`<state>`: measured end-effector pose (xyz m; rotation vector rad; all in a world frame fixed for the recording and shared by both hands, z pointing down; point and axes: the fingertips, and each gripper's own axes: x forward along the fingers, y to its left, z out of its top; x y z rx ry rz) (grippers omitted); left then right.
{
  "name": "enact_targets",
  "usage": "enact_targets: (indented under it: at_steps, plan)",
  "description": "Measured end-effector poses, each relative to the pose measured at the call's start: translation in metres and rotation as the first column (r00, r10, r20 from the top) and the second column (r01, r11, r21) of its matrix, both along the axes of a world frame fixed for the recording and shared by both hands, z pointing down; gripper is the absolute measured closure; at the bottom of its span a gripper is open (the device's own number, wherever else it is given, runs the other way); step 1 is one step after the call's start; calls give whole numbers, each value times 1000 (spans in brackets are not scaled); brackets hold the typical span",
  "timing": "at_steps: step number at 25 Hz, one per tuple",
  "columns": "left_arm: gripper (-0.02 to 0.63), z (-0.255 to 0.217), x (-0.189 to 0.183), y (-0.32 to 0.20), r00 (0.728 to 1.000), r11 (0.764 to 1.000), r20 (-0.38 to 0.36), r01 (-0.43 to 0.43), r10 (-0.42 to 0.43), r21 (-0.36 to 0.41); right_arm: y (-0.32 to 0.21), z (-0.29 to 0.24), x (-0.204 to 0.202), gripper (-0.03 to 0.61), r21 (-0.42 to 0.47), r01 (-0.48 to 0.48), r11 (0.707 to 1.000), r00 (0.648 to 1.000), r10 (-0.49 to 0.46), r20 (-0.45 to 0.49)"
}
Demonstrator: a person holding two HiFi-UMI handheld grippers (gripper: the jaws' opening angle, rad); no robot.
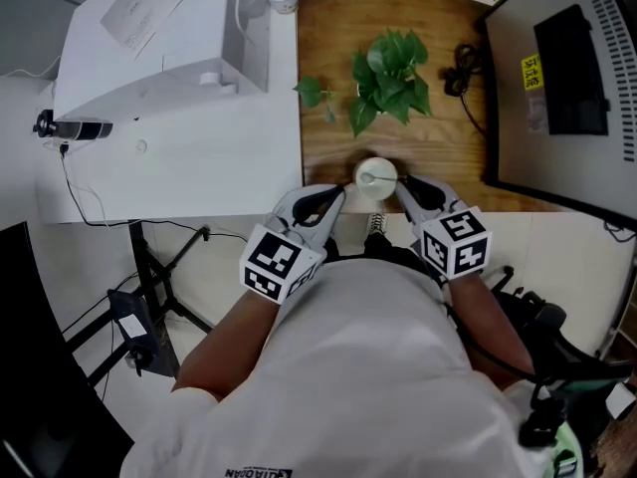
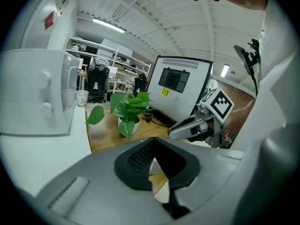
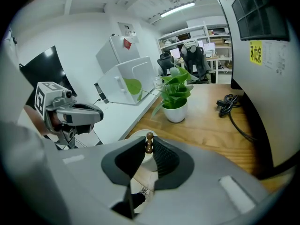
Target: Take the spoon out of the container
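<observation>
Overall: person w/ 2 claws, both brought up to the cup (image 1: 376, 177).
Cup: white, upright, on the wood surface (image 1: 328, 28), at the surface's edge nearest the person.
Spoon (image 3: 149, 142): in the cup, standing near upright. Only the brown knobbed handle end shows, poking above the cup's rim.
Right claw (image 1: 403, 187): at the cup's right, reaching in over the rim. Jaws clamped on the spoon handle, a pad each side, top knob sticking out above them.
Left claw (image 1: 340, 194): at the cup's left, just beside its wall. Tips drawn together, nothing seen betw. them. A bit of the cup's white shows thru the slit behind the tips. Whether it touches the cup: can't tell.
Marker cubes: left one (image 1: 281, 263) & right one (image 1: 456, 242), both on the person's side of the cup.
Plant (image 1: 390, 76): green leaves, white pot, beyond the cup, apart from it.
Cable (image 1: 461, 68): black, bunched, beyond the cup & to its right.
Monitor (image 1: 567, 78): dark screen, right of the cup, well apart.
White box (image 1: 159, 38): beyond the cup, far to its left, on a white surface (image 1: 199, 167) that butts against the wood one.
</observation>
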<state>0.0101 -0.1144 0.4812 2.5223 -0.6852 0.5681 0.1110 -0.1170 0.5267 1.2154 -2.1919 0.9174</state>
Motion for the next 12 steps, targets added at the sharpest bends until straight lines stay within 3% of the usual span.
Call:
enact_targets:
  at_steps: [12]
  plan:
    - [609, -23, -1, 2, 1000, 998, -25, 19, -17, 65, 8, -50, 18, 522, 97, -43, 994, 998, 37, 57]
